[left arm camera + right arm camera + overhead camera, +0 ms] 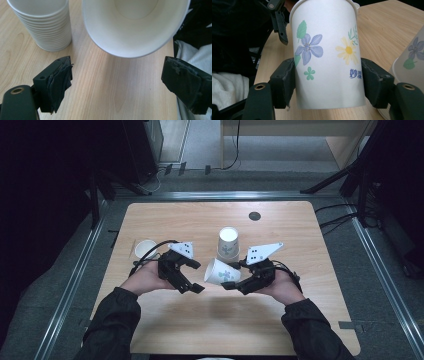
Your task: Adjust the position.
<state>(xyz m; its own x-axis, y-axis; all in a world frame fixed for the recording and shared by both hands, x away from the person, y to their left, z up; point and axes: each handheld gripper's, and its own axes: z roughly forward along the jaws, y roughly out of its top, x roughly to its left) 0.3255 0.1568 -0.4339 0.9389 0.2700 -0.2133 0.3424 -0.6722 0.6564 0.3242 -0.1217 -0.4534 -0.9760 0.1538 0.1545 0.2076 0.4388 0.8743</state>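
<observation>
Paper cup, white, flower print, undented: clamped between pads of your right tool, lying sideways above surface, mouth toward left tool. Left tool wide open, empty, just short of rim. Cup lifted; placing left. Inverted stack beyond right tool.

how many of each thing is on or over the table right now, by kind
single paper cups: 2, the held cup and the cup at the left
cup stacks: 1, the stack
grippers: 2, left gripper, right gripper
total: 5
</observation>
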